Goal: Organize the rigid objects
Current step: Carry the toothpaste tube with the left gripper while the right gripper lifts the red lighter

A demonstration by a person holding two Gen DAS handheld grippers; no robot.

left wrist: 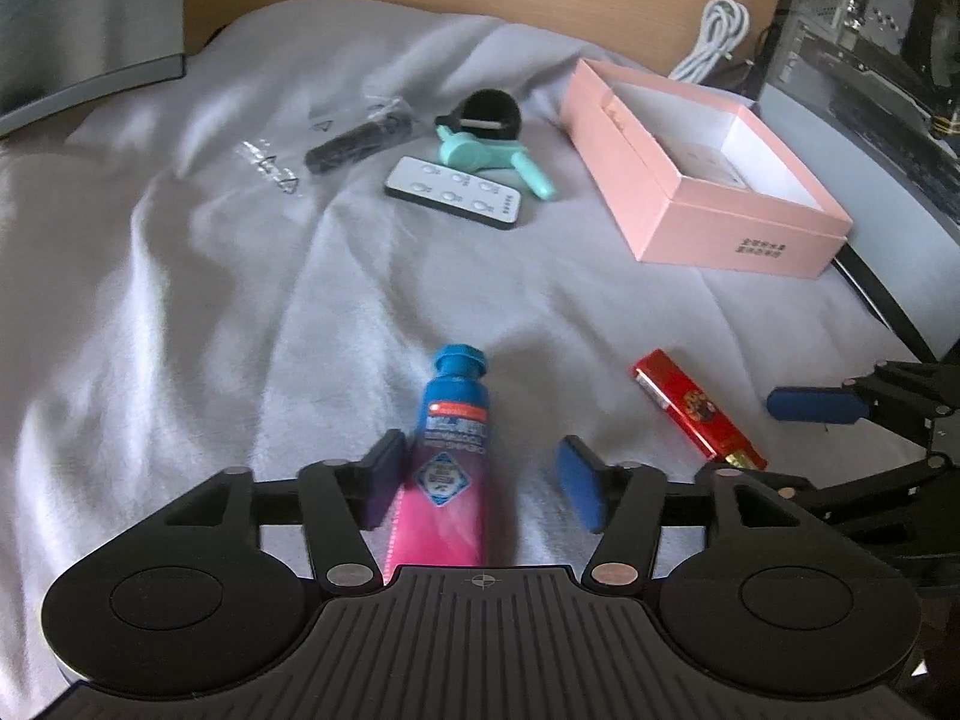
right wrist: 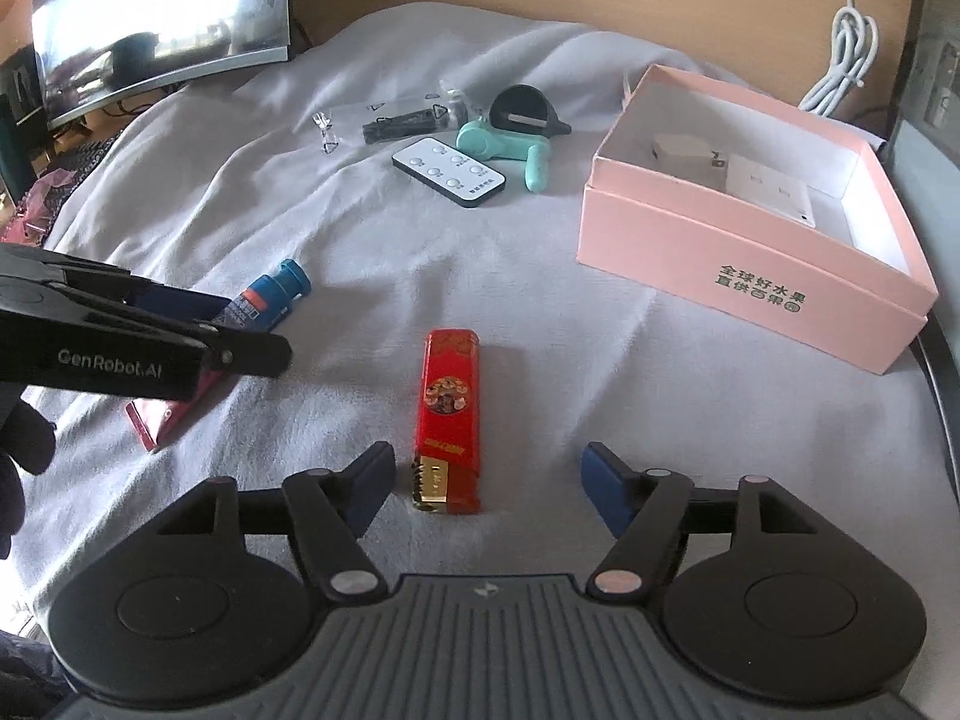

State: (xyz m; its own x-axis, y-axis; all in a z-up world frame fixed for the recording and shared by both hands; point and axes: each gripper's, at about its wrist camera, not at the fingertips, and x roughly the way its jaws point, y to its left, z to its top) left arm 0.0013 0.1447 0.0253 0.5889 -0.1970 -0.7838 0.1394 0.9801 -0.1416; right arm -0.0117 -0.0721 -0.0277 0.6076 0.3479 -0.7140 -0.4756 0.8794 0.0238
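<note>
The left gripper (right wrist: pixel 240 354) covers the middle of the pink tube (right wrist: pixel 162 420). The print on the tube's label is blurred. The monitor (left wrist: pixel 90 18) is cut off at the edge.

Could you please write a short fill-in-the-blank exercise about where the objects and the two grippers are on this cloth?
1. The left gripper is open around the pink and ___ tube.
2. The red lighter lies in front of the ___ gripper.
3. The open box is ___ in colour.
4. The white remote lies beside the ___ handheld fan.

Missing words: blue; right; pink; mint-green
</note>
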